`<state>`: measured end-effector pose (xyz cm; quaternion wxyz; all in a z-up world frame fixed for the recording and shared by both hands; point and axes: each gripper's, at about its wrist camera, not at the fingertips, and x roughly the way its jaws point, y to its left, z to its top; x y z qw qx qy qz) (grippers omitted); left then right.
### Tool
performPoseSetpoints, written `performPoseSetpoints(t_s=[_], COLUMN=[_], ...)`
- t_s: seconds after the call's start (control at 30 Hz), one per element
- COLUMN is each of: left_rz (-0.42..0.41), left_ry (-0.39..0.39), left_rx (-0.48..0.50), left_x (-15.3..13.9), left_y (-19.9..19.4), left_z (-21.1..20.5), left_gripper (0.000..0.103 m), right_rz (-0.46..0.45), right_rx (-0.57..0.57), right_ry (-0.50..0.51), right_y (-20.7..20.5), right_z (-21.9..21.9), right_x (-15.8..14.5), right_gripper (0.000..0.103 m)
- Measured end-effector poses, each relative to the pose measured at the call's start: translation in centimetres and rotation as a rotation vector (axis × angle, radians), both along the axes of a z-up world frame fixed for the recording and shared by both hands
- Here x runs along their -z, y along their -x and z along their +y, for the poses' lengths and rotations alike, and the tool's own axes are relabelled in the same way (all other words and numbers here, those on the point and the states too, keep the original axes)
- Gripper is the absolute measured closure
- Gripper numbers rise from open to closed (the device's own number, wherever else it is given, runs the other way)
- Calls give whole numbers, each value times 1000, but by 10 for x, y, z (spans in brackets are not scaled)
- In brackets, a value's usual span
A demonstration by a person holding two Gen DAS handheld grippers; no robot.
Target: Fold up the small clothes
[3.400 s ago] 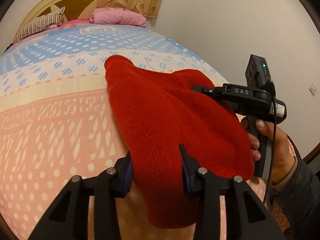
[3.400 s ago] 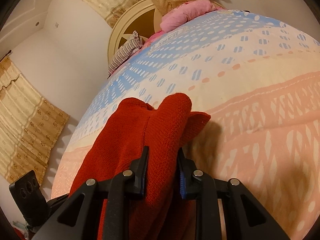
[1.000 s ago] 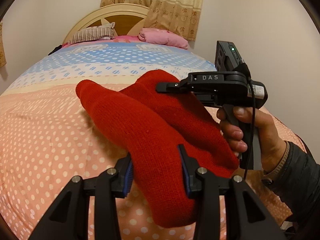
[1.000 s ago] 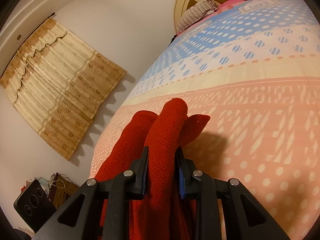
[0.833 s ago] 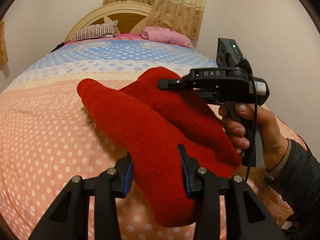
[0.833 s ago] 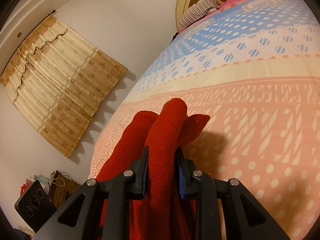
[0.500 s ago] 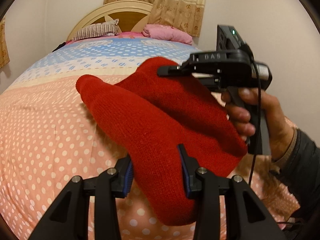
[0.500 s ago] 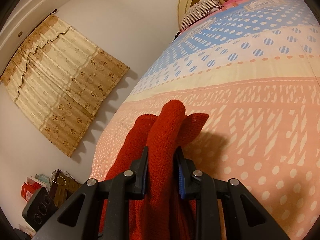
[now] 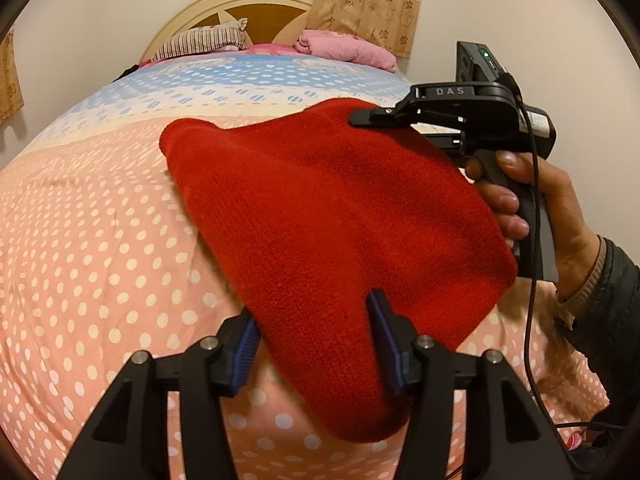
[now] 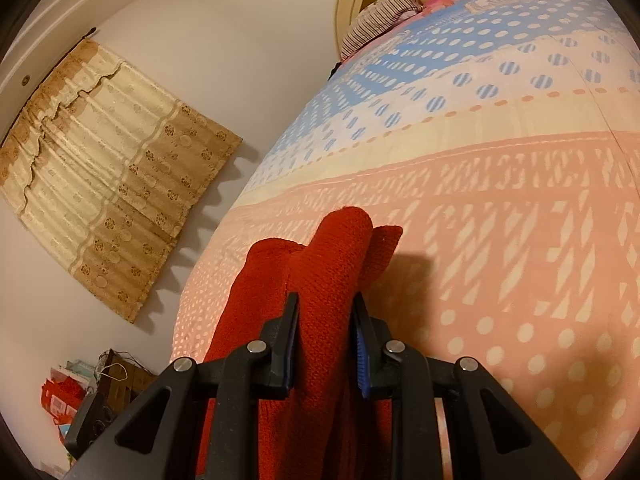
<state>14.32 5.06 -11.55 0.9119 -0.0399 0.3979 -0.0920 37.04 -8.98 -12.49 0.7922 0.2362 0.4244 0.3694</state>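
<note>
A red knitted garment (image 9: 328, 208) is held up above the bed between both grippers. My left gripper (image 9: 314, 320) is shut on its near edge, with cloth hanging below the fingers. My right gripper (image 10: 325, 316) is shut on a bunched fold of the same garment (image 10: 332, 264). In the left wrist view the right gripper (image 9: 460, 120) grips the garment's far right edge, held by a hand. The cloth is spread in a fairly flat sheet between the two grips.
The bed (image 9: 88, 240) has a pink dotted cover, then cream and blue bands toward the headboard (image 9: 256, 4). A striped pillow (image 9: 200, 42) and a pink pillow (image 9: 344, 48) lie at the head. Curtains (image 10: 104, 176) hang on the left wall. Clutter (image 10: 68, 392) sits on the floor.
Both grippers have lifted the garment higher off the bed and drawn it out flatter. The two humps seen a second ago have smoothed into one sheet. Both grips stay shut.
</note>
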Motion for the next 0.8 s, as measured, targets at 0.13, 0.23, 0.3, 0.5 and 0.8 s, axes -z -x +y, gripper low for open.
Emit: performPoseSetpoints(t_s=[0.13,0.23,0.3,0.5,0.8], left_rz=[1,-3,-3,-2,-167], left_ry=[-22,-45,-51,-79,-160], left_rx=[-12,-25,-24,-33,-97], left_x=[1,1,1,0,-45], left_y=[2,2,2,3,8], left_z=[-2,-1,-1,-2,12], left_gripper=[35,26,26,17,1], right_rz=[6,16,30,36,-55], right_rx=[11,26,38,57,122], right_ry=[5,20,15,23,77], right_y=[-2,-4,-6,-4,14], right_z=[-2,-5,-8,-13,-26], right_x=[4,11,17,21,3], right_gripper=[79,79,79,79,78])
